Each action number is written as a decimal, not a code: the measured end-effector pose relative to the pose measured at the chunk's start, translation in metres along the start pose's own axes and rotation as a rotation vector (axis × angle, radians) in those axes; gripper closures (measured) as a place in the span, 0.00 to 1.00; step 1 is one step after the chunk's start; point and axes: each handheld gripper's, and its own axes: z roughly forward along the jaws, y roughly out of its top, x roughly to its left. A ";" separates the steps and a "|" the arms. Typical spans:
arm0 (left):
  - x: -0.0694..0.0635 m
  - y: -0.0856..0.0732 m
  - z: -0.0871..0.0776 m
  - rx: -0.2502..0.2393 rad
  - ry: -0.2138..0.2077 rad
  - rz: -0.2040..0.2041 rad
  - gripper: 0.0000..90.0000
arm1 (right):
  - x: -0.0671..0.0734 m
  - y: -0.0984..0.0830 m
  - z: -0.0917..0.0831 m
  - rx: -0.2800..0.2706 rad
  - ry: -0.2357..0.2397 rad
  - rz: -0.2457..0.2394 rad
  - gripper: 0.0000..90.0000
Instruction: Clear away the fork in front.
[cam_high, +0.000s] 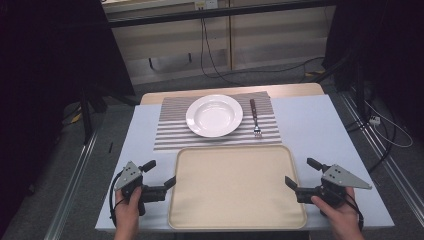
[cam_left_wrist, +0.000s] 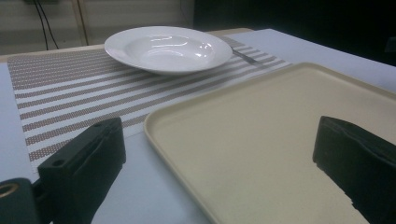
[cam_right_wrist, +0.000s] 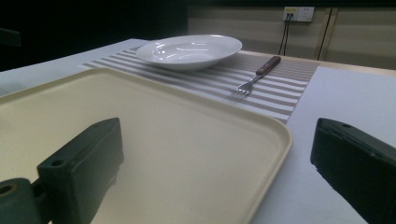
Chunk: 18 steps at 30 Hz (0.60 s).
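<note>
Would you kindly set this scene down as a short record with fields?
surface: white table
tray: beige tray, empty, nearest the person
placemat: striped placemat beyond the tray
plate: white deep plate on the placemat, empty
fork: wooden-handled fork on the placemat, right of the plate
left gripper: open, beside the tray's left edge
right gripper: open, beside the tray's right edge

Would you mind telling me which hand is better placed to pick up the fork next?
Probably the right. The fork lies on the striped mat, right of the plate, on the same side as the right tongs. The left tongs would have to reach across the tray.
</note>
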 end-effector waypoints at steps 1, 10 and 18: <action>0.000 0.000 0.000 0.000 -0.001 -0.001 0.03 | 0.000 0.000 0.001 0.003 -0.001 -0.007 0.02; -0.001 0.000 -0.001 0.003 0.001 0.011 0.03 | -0.005 0.005 0.005 0.017 -0.016 -0.018 0.03; -0.002 0.000 -0.003 0.007 -0.018 0.020 0.03 | -0.013 0.015 0.028 0.063 -0.045 -0.041 0.03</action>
